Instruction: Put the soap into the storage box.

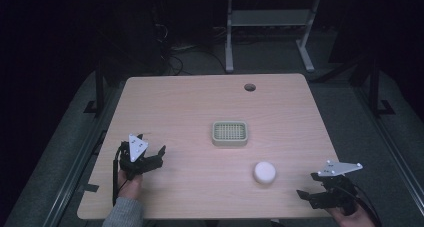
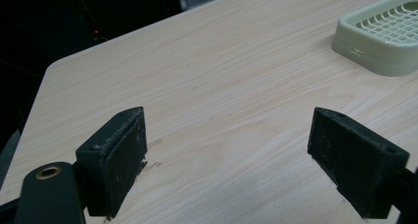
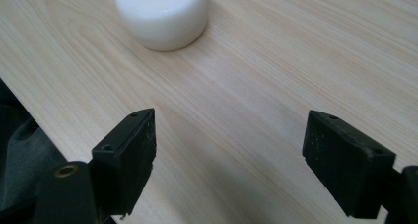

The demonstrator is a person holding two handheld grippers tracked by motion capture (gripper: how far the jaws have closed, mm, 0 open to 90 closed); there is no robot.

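Opening stage, by the look of it: nothing gripped yet, both tools poised at the near edge of the wooden table (image 1: 190,102). Left gripper (image 1: 150,149) low over the near-left part of the top, jaws spread wide and empty, aimed toward the pale green slatted soap dish (image 1: 230,133) sitting near the middle. Right gripper (image 1: 307,185) at the near-right corner, jaws likewise wide apart with nothing between them, pointed at the white round soap-like puck (image 1: 264,172), which lies on the bare wood in front of the dish and to its right, apart from it and apart from either tool. In the right gripper view, the puck (image 3: 161,14) straight ahead of the open jaws, well short of them.

Likely next: advance the right gripper until the puck sits between the pads, stay low, close squarely across its round sides; smooth, curved wall, so probably prone to slipping if caught off-centre. Then lift and carry to the dish, probably.

Count: one dish, one puck, two grippers, one cable hole (image 1: 249,87) at the far side of the top.
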